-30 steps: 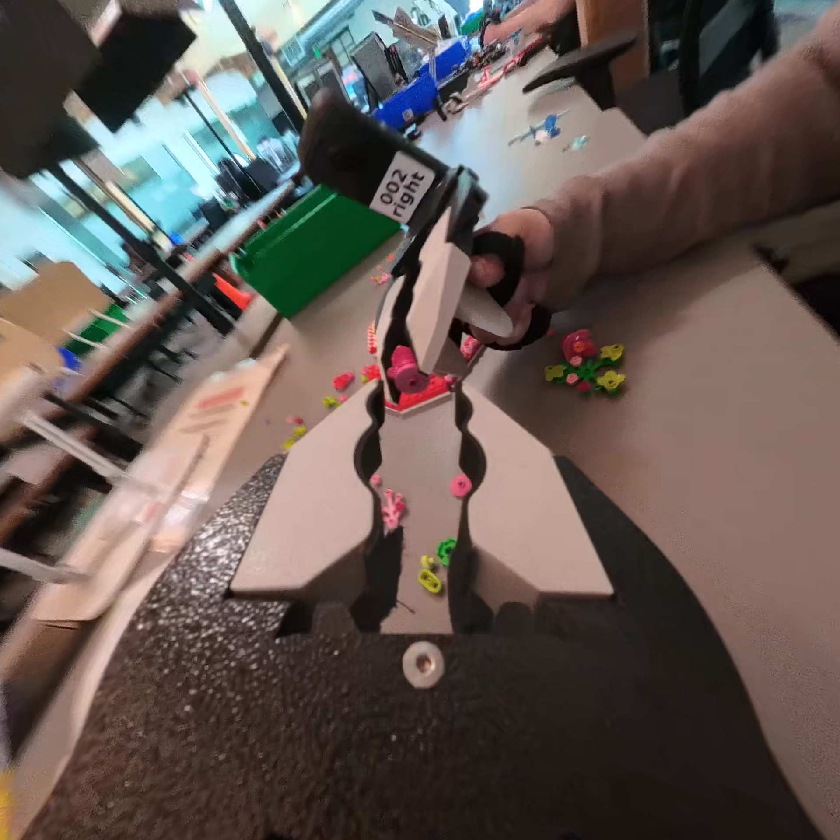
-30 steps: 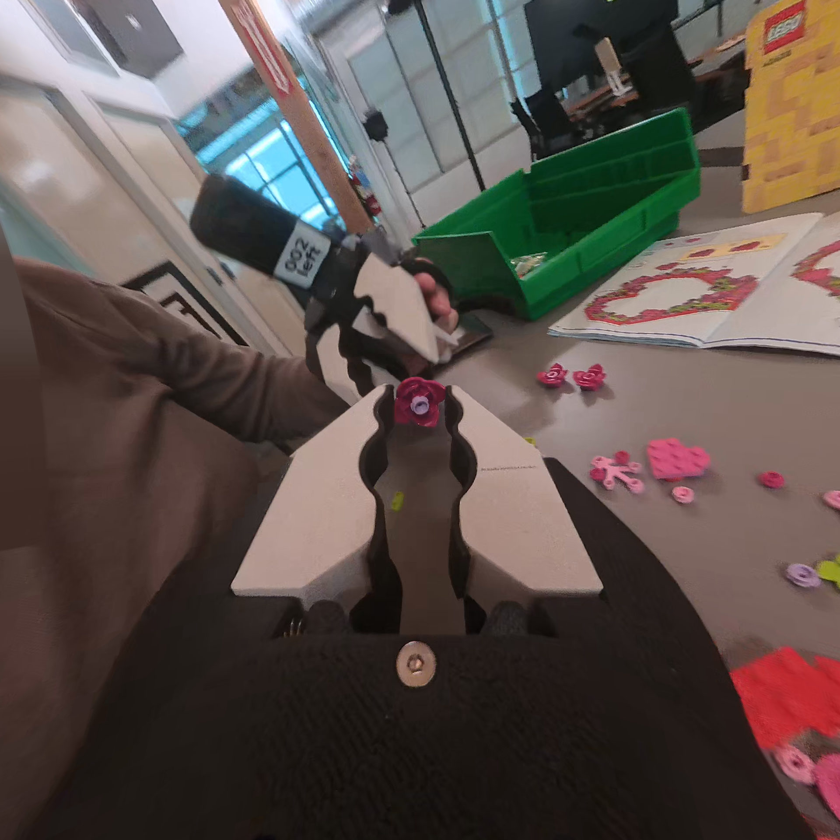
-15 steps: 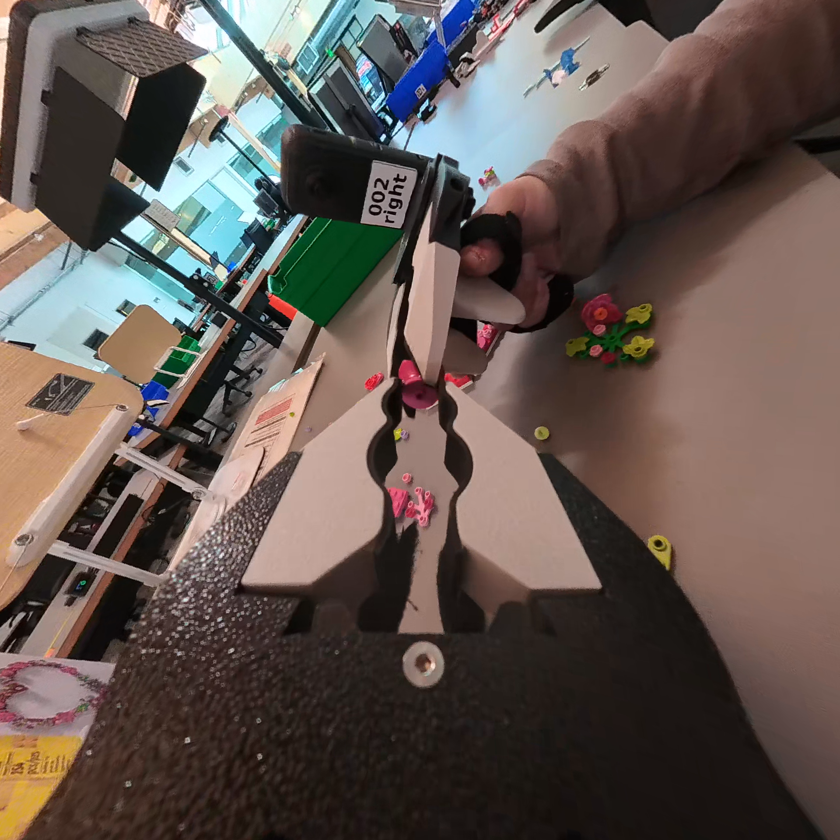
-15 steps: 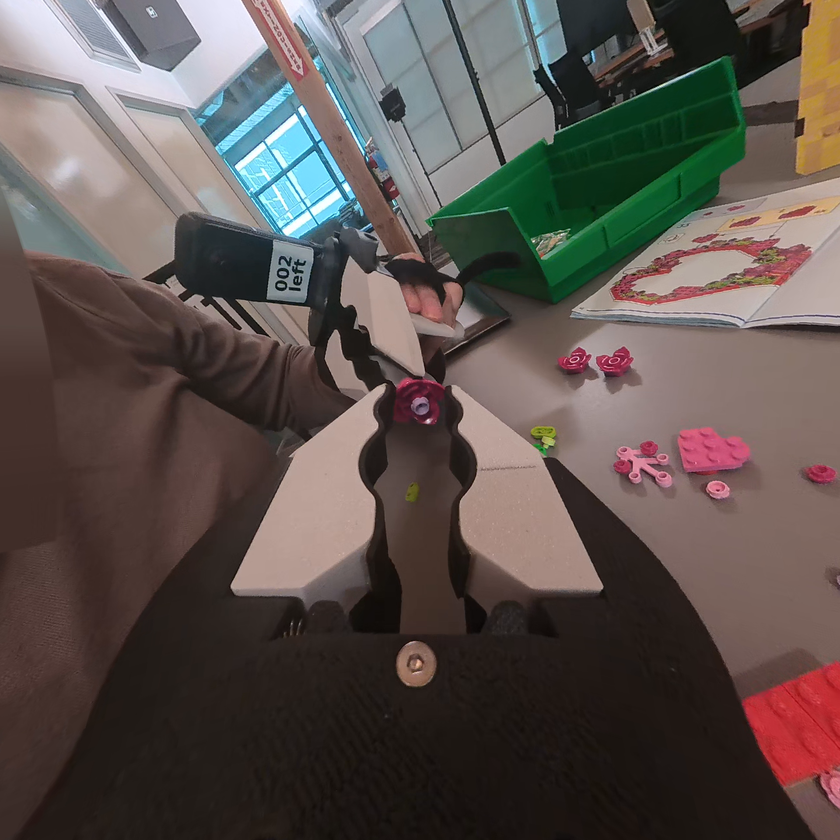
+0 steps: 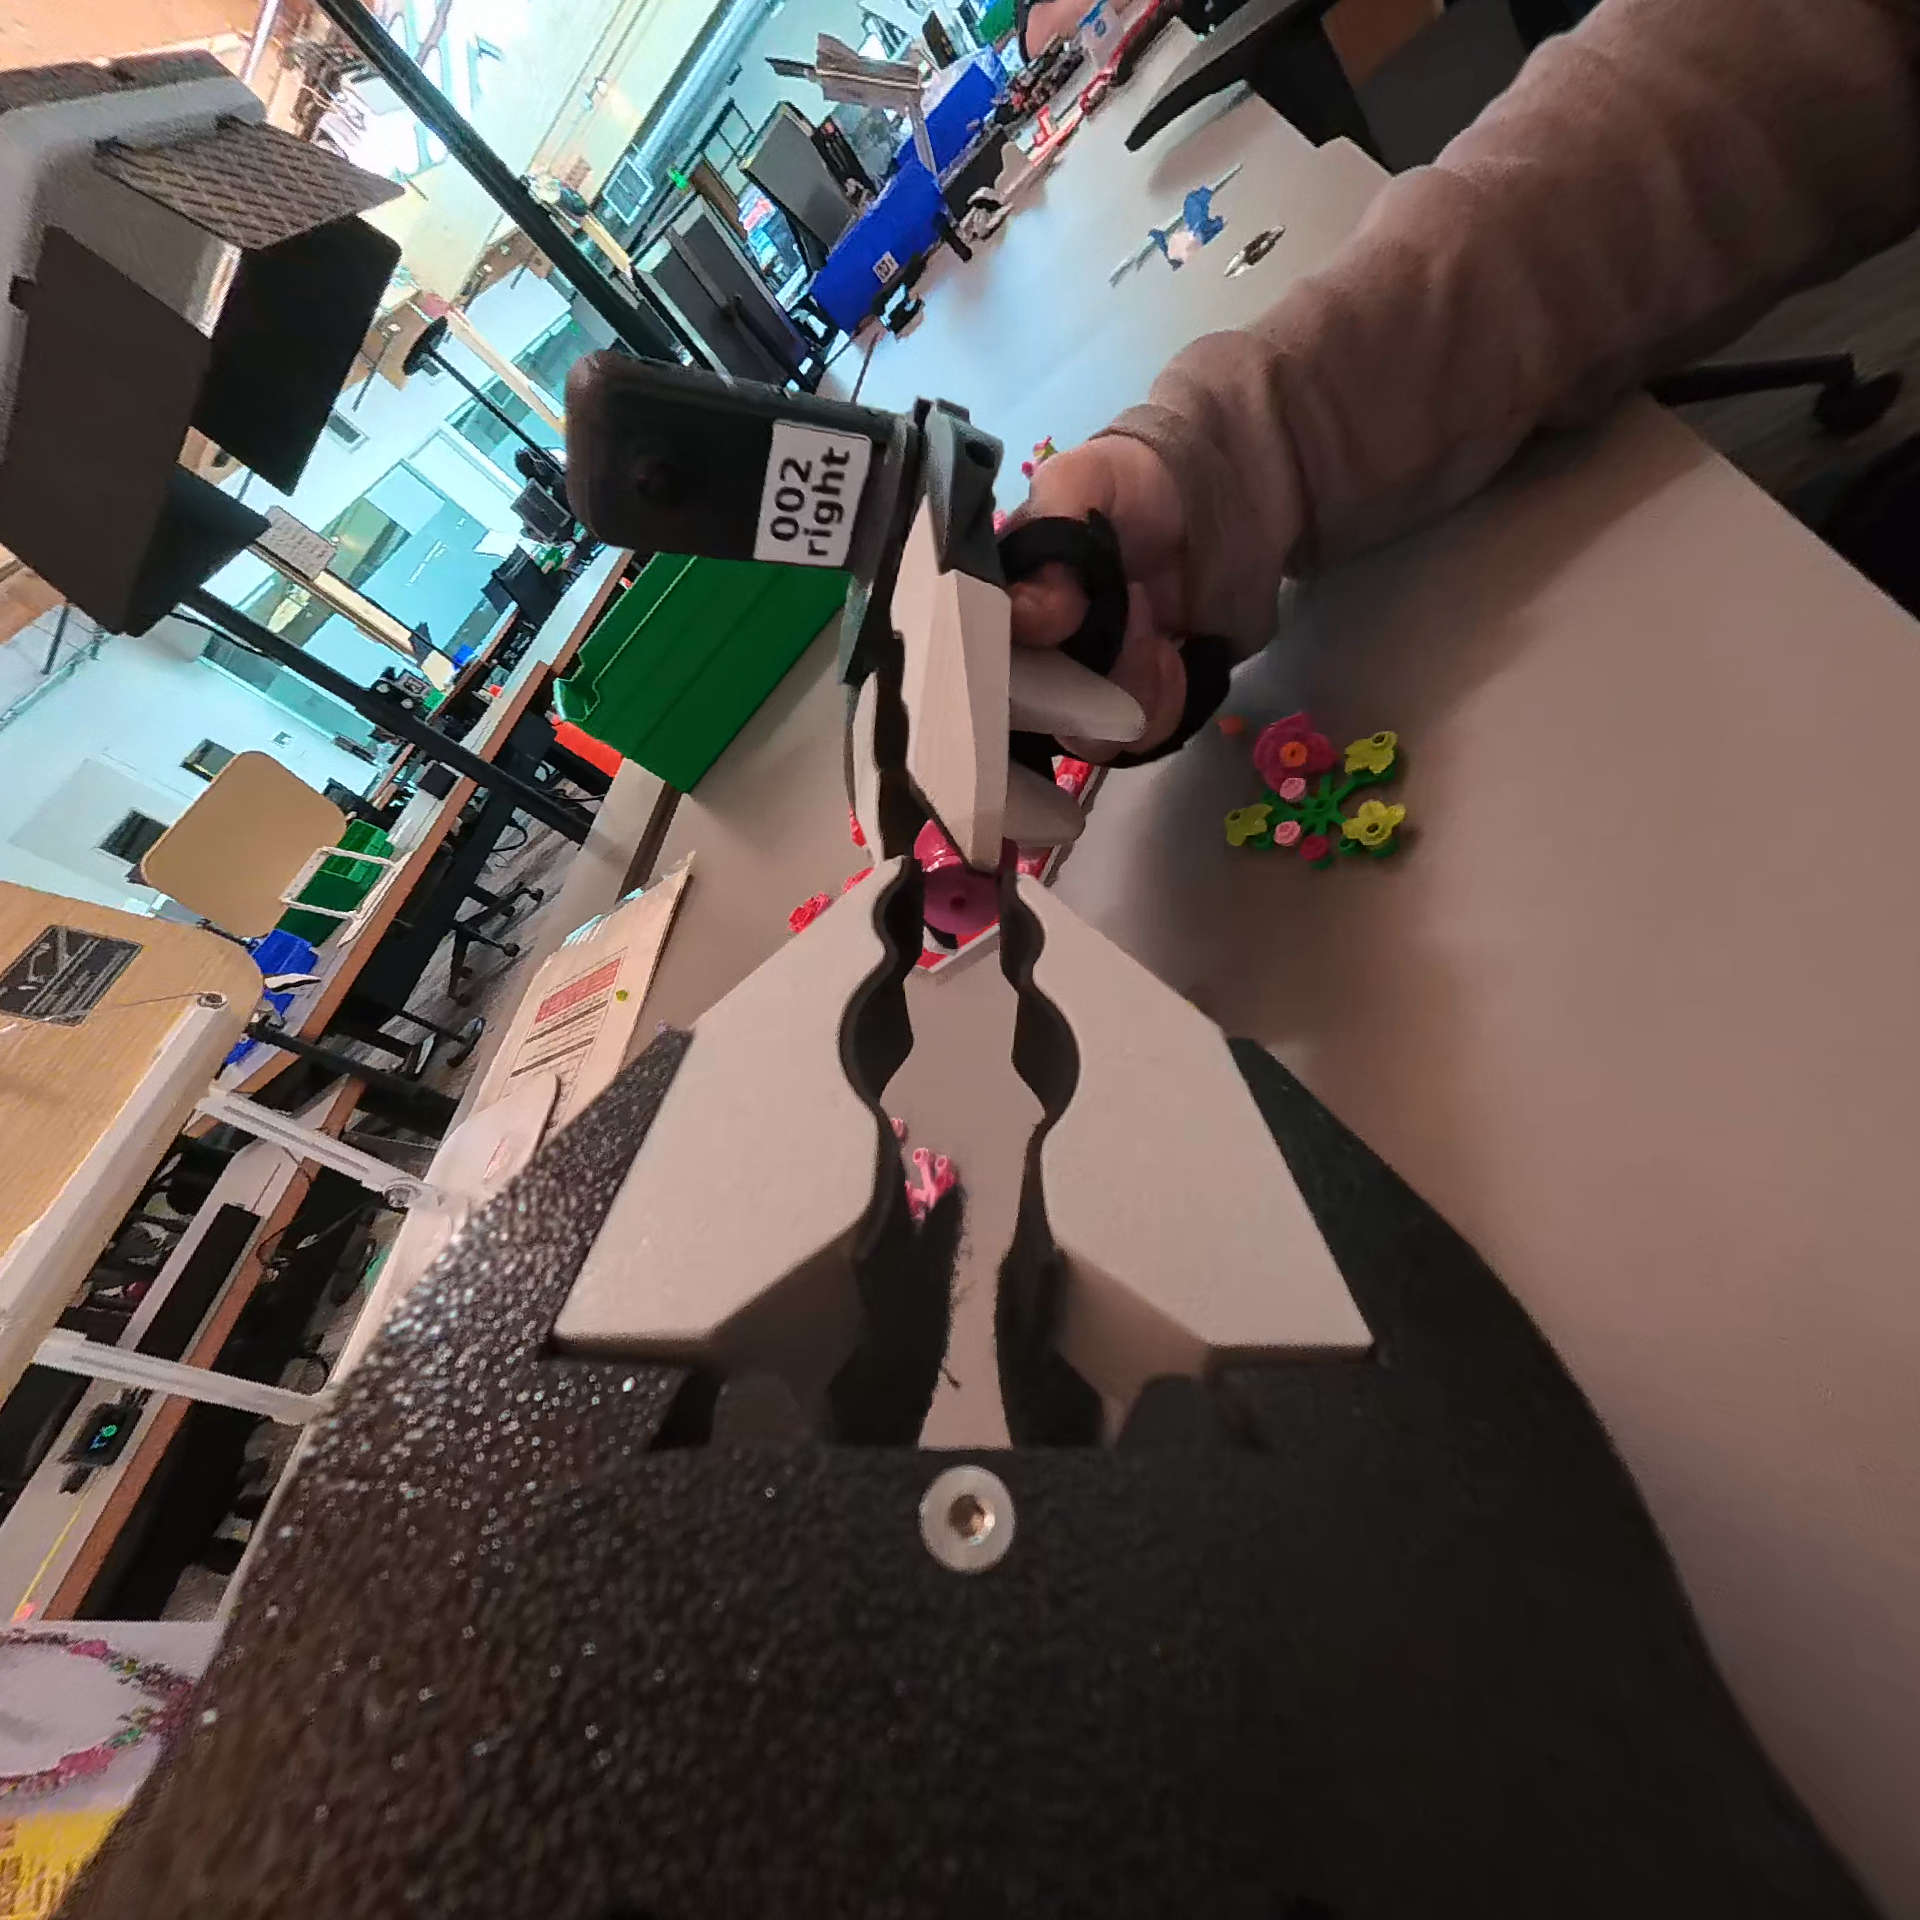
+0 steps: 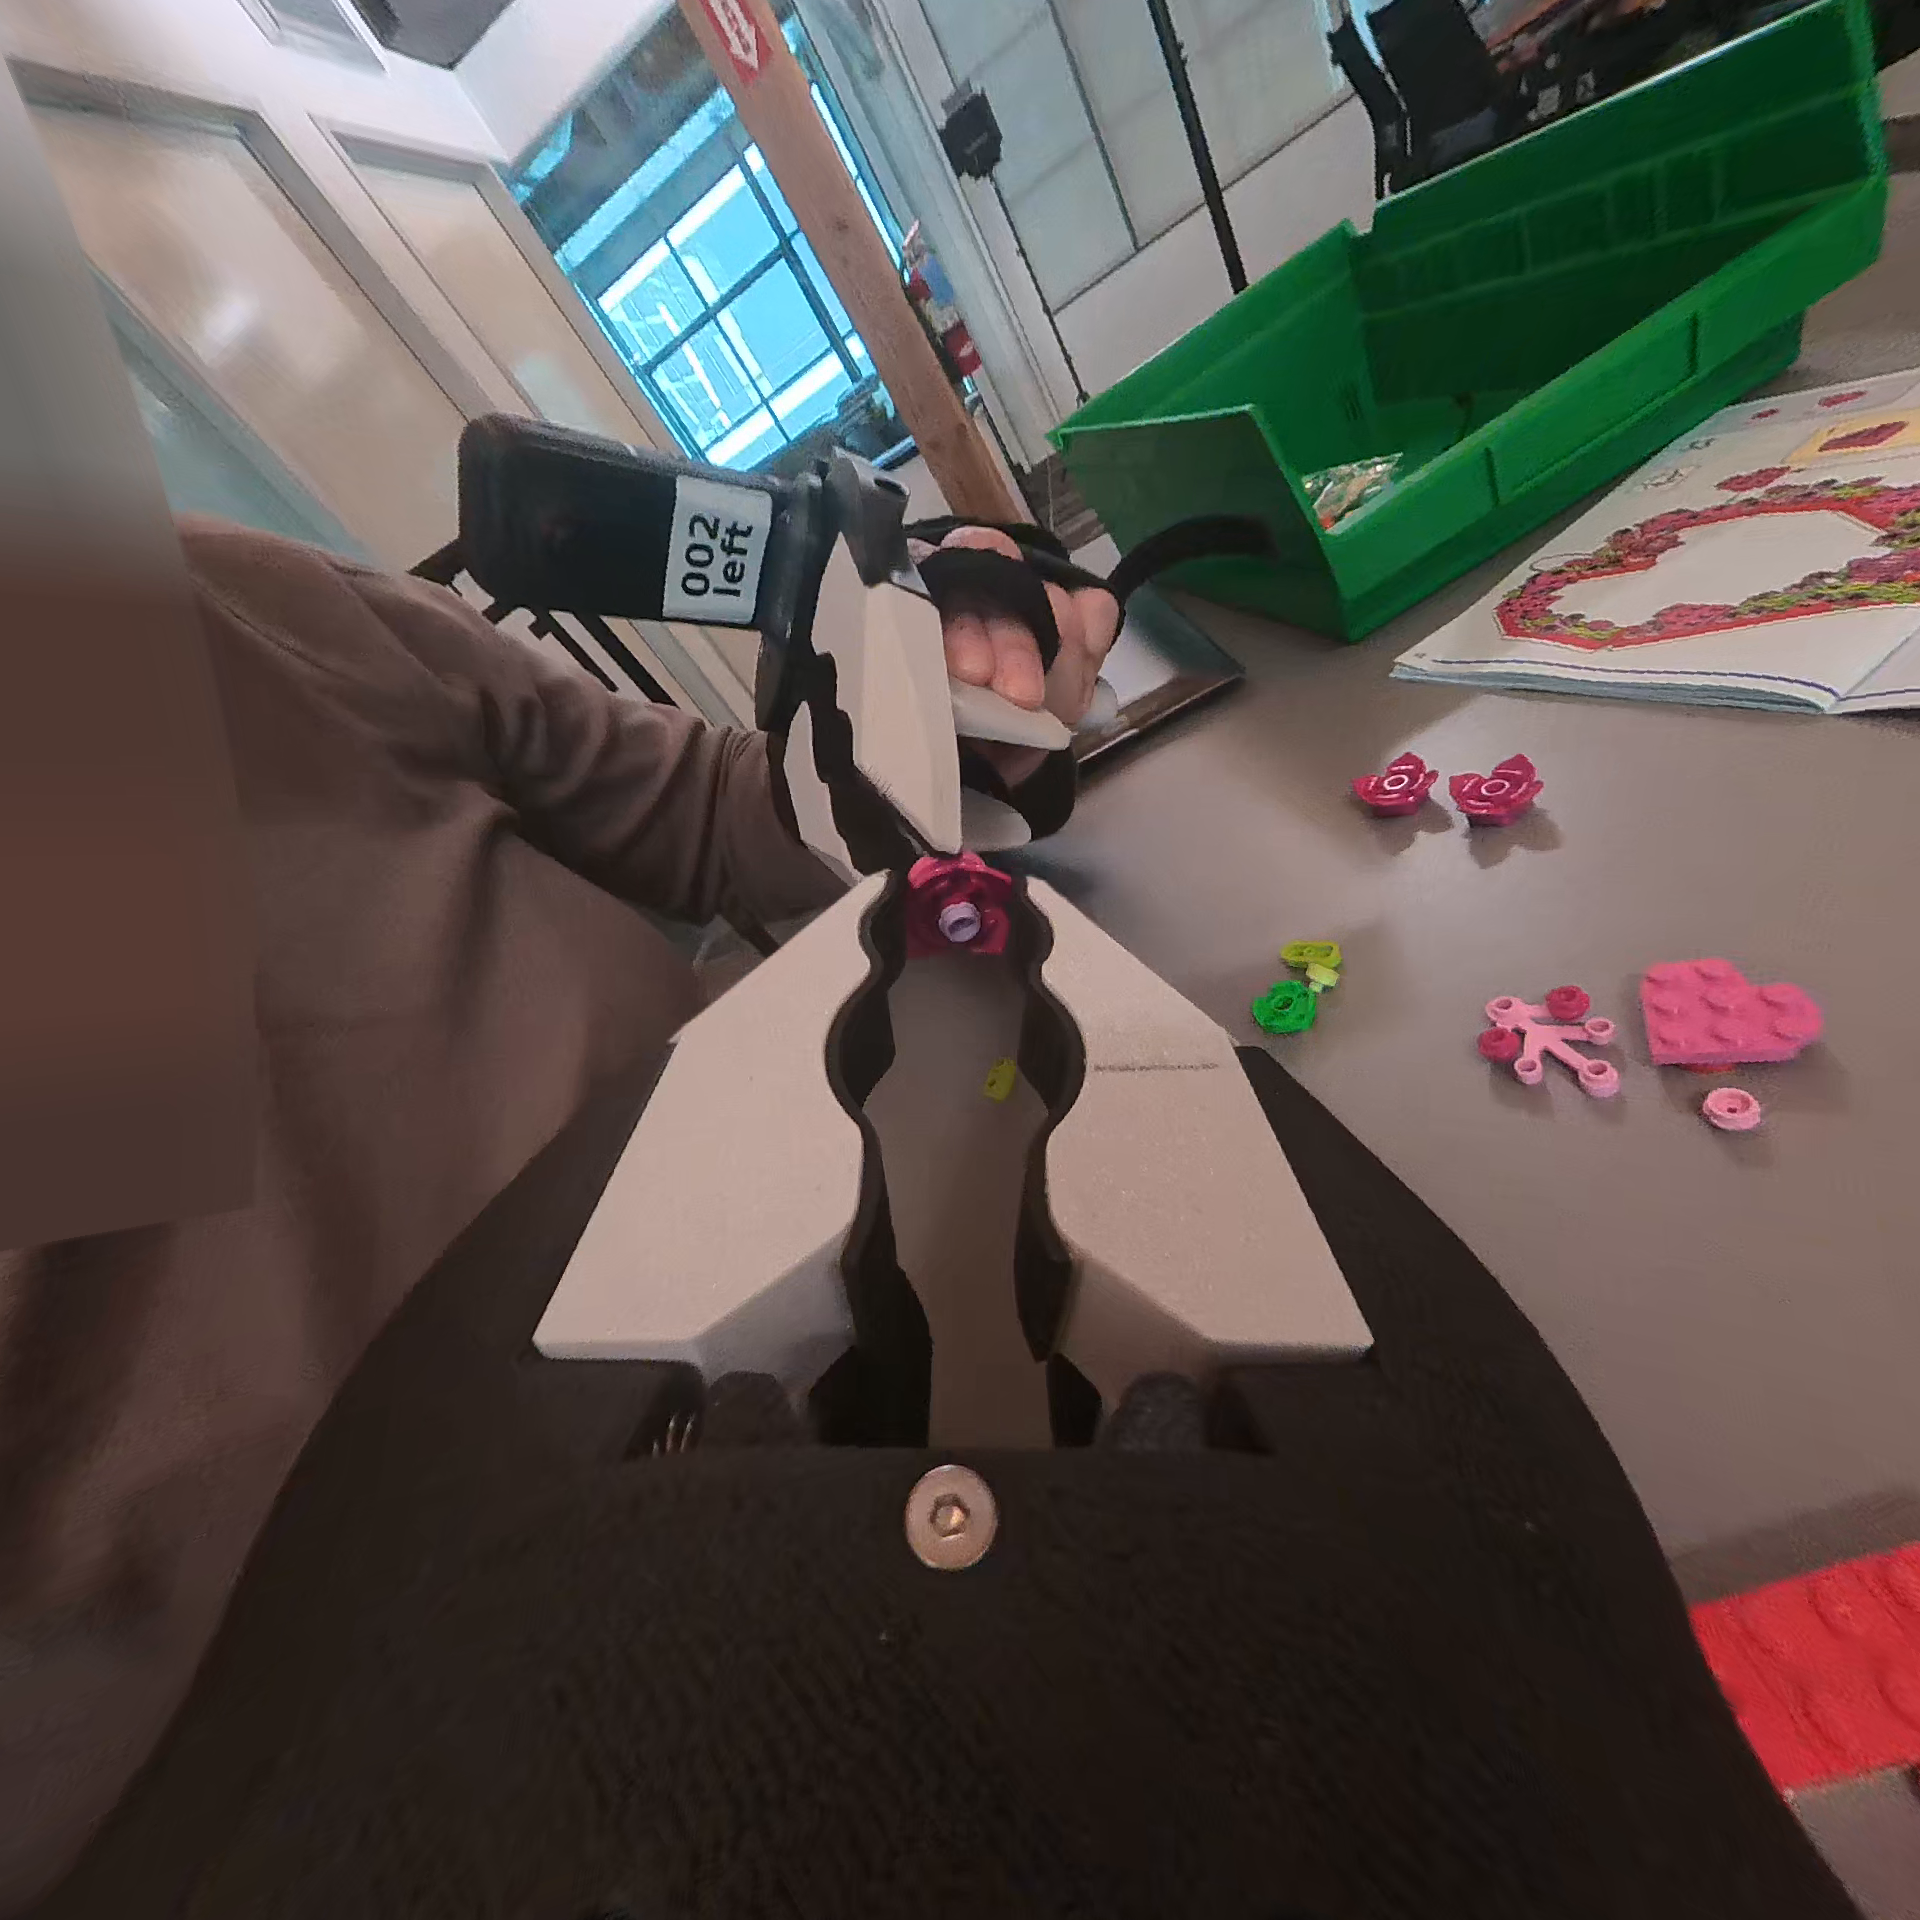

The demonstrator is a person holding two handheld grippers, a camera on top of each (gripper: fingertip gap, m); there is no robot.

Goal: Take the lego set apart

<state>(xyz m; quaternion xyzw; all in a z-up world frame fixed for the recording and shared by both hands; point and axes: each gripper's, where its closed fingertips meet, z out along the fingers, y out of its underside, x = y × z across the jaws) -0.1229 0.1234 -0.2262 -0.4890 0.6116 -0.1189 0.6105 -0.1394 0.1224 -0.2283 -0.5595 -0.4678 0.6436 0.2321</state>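
A small magenta rose (image 6: pixel 956 909) with a lavender stud sits between the tips of my right gripper (image 6: pixel 956 914), which is shut on it above the table. In the left wrist view my left gripper (image 5: pixel 956 896) is shut on a pink round piece (image 5: pixel 958 902) that touches the rose from the other side. The two grippers meet tip to tip at about a right angle. The right gripper (image 5: pixel 961 844) comes down from above in the left wrist view, and the left gripper (image 6: pixel 940 847) does the same in the right wrist view. I cannot tell whether rose and pink piece are joined.
On the grey table lie two magenta roses (image 6: pixel 1444 790), a pink heart plate (image 6: pixel 1725 1023), a pink branch piece (image 6: pixel 1548 1049), green bits (image 6: pixel 1288 997) and a red plate (image 6: pixel 1818 1662). A green bin (image 6: pixel 1558 343) and an open booklet (image 6: pixel 1714 582) lie behind. A flower cluster (image 5: pixel 1320 790) lies right. The tips of both grippers are at nearly the same place.
Both grippers have stayed shut on the flower and have lifted and tilted together. The red plate and loose pieces now show farther below them.
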